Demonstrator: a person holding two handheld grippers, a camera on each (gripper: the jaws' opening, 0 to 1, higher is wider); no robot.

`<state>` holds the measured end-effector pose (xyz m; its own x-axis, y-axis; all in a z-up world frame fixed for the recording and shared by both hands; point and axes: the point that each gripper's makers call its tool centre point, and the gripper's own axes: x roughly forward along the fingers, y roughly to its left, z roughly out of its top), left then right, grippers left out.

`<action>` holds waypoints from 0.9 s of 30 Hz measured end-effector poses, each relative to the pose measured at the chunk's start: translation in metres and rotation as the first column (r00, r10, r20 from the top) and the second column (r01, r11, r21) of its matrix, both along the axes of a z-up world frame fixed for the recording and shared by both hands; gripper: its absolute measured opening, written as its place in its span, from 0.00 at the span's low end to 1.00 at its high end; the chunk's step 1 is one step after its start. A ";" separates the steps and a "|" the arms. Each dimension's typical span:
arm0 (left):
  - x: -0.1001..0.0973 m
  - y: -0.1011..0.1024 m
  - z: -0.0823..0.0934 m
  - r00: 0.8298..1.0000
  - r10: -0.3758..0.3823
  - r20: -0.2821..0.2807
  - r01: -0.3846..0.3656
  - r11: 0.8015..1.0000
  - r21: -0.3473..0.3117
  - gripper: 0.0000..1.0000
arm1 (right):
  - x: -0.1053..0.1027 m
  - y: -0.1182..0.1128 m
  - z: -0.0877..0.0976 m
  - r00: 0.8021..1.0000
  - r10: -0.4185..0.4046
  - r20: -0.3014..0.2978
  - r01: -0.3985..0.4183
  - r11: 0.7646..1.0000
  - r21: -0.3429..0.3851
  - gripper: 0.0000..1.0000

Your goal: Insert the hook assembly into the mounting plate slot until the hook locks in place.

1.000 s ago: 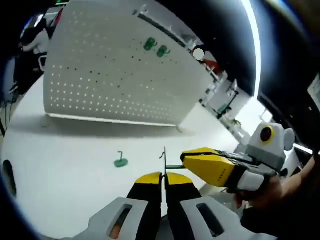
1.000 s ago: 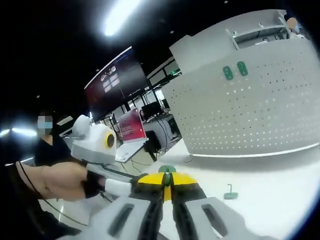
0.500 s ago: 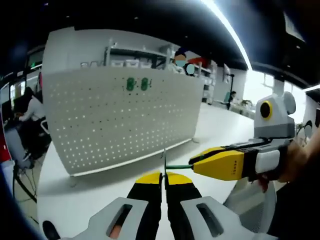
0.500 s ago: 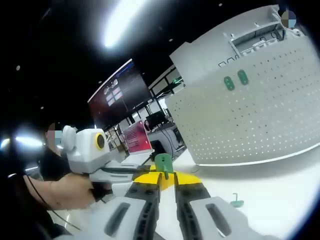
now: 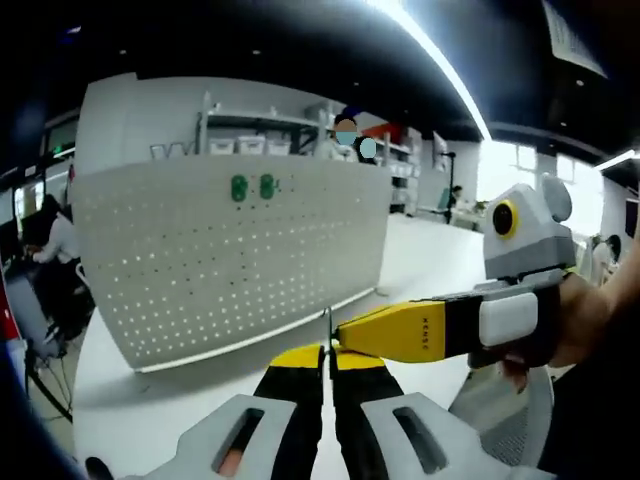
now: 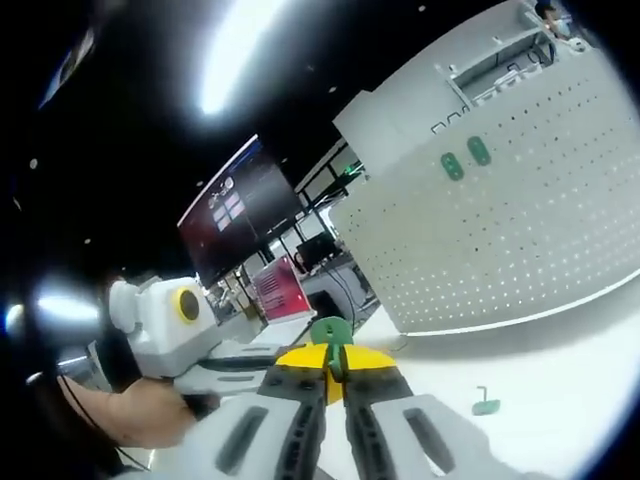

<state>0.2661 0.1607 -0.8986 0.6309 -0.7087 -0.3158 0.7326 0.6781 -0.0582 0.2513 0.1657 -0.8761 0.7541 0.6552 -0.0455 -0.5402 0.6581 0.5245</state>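
Observation:
In the left gripper view my left gripper [image 5: 326, 353] is shut on a thin metal hook [image 5: 327, 325] that stands up from its yellow tips. My right gripper [image 5: 341, 343] reaches in from the right, and its yellow jaws meet the hook at the left tips. In the right gripper view my right gripper [image 6: 330, 362] is shut on a small green mounting plate [image 6: 328, 332]. Both are held in the air in front of a white pegboard [image 5: 230, 265]. How hook and plate join is hidden between the jaws.
Two green plates [image 5: 252, 187] sit high on the pegboard [image 6: 500, 230]. A spare green hook piece [image 6: 486, 404] lies on the white table [image 6: 560, 390]. A hand [image 6: 140, 420] holds the left gripper at the left. Shelves and monitors stand behind.
The right gripper has closed in on the left tips, so the green stem seen between them is now covered. Both views have shifted with the hands.

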 end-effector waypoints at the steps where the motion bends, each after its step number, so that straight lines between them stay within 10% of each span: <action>1: 0.000 0.001 -0.004 1.000 -0.001 -0.022 0.002 1.000 0.003 0.02 | 0.000 0.000 -0.002 1.000 0.001 -0.007 -0.001 1.000 -0.001 0.00; 13: -0.003 0.004 -0.026 0.989 0.003 -0.145 -0.005 1.000 -0.014 0.06 | 0.001 0.002 -0.021 0.998 0.019 -0.064 -0.022 0.999 -0.047 0.00; 27: -0.005 0.006 -0.026 0.977 0.022 -0.213 -0.049 0.992 -0.120 0.64 | 0.028 -0.038 -0.004 0.988 -0.149 0.045 0.153 0.979 -0.134 0.00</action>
